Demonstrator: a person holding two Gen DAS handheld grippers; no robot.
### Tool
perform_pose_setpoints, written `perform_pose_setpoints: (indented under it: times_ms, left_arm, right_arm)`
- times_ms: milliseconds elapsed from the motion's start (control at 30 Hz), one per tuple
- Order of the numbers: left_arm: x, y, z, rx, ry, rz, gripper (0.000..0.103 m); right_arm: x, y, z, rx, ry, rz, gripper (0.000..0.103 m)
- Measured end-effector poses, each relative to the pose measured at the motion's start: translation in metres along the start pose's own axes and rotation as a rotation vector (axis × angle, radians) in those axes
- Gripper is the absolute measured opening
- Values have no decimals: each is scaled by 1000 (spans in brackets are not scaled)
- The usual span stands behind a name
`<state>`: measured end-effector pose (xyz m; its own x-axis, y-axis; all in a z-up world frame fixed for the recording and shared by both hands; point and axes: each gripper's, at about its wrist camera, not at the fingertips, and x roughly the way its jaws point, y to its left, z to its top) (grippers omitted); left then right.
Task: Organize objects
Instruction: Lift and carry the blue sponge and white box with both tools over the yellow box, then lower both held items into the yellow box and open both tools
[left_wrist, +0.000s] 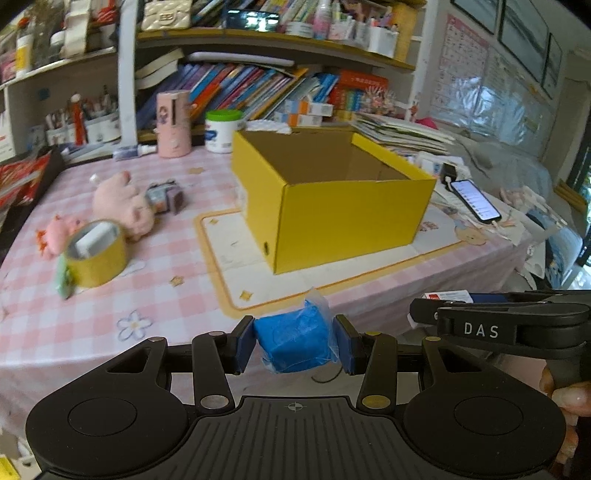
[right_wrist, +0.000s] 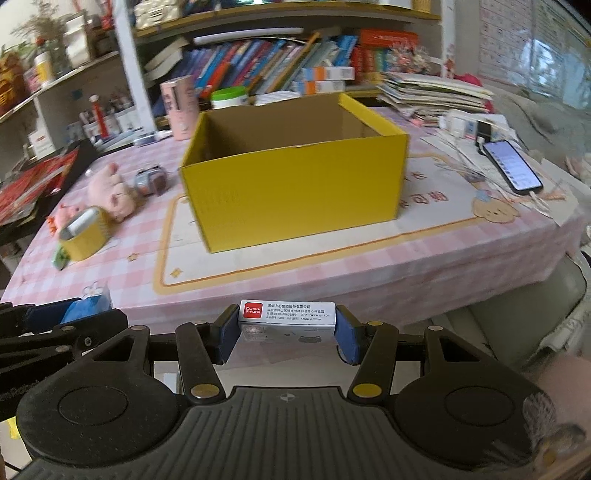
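Observation:
An open yellow cardboard box (left_wrist: 332, 206) (right_wrist: 291, 184) stands on a cream mat in the middle of the pink checked table; its brown inside looks bare as far as I see in. My left gripper (left_wrist: 295, 341) is shut on a blue block in clear plastic wrap (left_wrist: 293, 341), held off the table's near edge. My right gripper (right_wrist: 287, 332) is shut on a small white box with a red label (right_wrist: 287, 318), also short of the near edge. In the left wrist view the right gripper (left_wrist: 436, 314) shows at the right with the white box (left_wrist: 447, 295).
Left of the box lie a pink plush pig (left_wrist: 122, 203), a yellow tape roll (left_wrist: 96, 254) with a white item inside, and a small grey toy (left_wrist: 164, 195). A lit phone (left_wrist: 474, 199) lies at the right. A pink cylinder (left_wrist: 173, 123), a white jar (left_wrist: 223, 131) and bookshelves stand behind.

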<state>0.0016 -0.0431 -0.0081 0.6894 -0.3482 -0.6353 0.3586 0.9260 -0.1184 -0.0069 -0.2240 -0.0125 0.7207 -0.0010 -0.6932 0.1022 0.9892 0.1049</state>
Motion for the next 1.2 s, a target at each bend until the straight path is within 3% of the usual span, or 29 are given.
perform_pose_setpoints:
  times_ms: [500,800,1200]
  left_arm:
    - [25,-33,42,50,-87,-21,44]
    - [47,-47,81,59,-166,9,44]
    - [94,-60,115,49,-179,79,43]
  right_arm:
    - [20,-41,37,11,-12,-6,52]
    - [32,-63,82,-27,-109,14,52]
    - [63,-81,140,-140,-191,88,52]
